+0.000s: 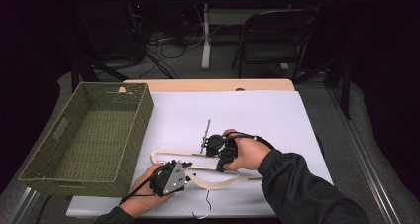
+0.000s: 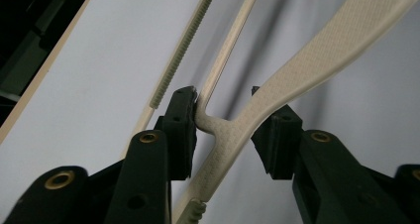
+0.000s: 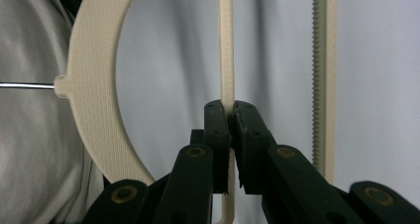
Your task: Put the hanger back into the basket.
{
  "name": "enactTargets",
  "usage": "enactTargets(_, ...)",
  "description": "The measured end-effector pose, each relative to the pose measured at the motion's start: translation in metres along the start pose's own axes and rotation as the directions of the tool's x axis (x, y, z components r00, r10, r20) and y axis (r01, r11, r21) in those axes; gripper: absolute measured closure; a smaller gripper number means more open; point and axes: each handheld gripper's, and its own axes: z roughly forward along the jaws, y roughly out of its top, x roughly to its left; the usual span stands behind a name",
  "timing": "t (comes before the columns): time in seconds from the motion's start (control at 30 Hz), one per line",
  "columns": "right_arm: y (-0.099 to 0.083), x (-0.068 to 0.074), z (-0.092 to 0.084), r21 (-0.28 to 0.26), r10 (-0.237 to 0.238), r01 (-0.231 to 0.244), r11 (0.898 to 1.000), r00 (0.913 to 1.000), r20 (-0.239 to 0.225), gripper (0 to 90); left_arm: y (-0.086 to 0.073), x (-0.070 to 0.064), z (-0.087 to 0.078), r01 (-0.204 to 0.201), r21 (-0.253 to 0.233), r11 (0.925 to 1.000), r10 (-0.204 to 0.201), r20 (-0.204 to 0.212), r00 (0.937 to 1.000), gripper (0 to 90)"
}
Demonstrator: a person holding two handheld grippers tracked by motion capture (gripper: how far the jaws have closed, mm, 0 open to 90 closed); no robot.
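Cream plastic coat hanger lies on the white tabletop, near the green woven basket. Left hand-held gripper: jaws half-wide, astride its junction, one pad touching. Right hand-held gripper: clamped on the crossbar. Next, I'd guess, left closes firmly, then both lift together.

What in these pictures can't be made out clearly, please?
- Hanger middle, high view: hidden beneath left gripper and right gripper.
- Hook, right gripper view: cut off by the left edge.
- Fingers, left gripper view: whether both press the hanger is unclear.
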Motion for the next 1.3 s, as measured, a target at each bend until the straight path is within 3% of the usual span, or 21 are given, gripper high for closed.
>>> enactTargets(0.3, 0.002, 0.001, 0.002, 0.005, -0.016, 0.016, 1.000, 0.9999, -0.006, 85.3, 0.000, 0.002, -0.001, -0.012, 0.008, 0.9999, 0.012, 0.006, 0.9999, 78.2)
enactTargets(0.53, 0.002, 0.001, 0.004, 0.010, -0.024, 0.024, 1.000, 0.9997, 0.002, 85.2, 0.001, 0.000, 0.000, -0.046, 0.015, 0.9988, 0.046, -0.003, 0.9989, 79.7)
enactTargets(0.77, 0.002, 0.001, 0.005, 0.012, -0.020, 0.020, 1.000, 0.9997, 0.015, 82.4, 0.002, 0.002, 0.001, -0.046, 0.024, 0.9986, 0.046, 0.004, 0.9989, 79.9)
enactTargets(1.0, -0.007, -0.001, -0.012, -0.074, 0.025, -0.020, 0.997, 0.9974, 0.067, 71.8, 0.003, 0.005, 0.006, -0.052, 0.053, 0.9973, 0.051, 0.023, 0.9985, 81.0)
enactTargets(1.1, -0.018, -0.004, -0.023, -0.112, 0.057, -0.044, 0.993, 0.9915, 0.117, 69.9, 0.005, 0.009, 0.008, -0.034, 0.070, 0.9970, 0.031, 0.044, 0.9986, 81.0)
enactTargets(1.2, -0.034, -0.009, -0.034, -0.148, 0.110, -0.091, 0.985, 0.9851, 0.132, 69.0, 0.007, 0.011, 0.009, -0.037, 0.080, 0.9961, 0.032, 0.056, 0.9979, 81.3)
enactTargets(1.3, -0.042, -0.009, -0.039, -0.165, 0.122, -0.097, 0.982, 0.9815, 0.148, 68.7, 0.008, 0.013, 0.010, -0.067, 0.091, 0.9936, 0.061, 0.066, 0.9960, 82.1)
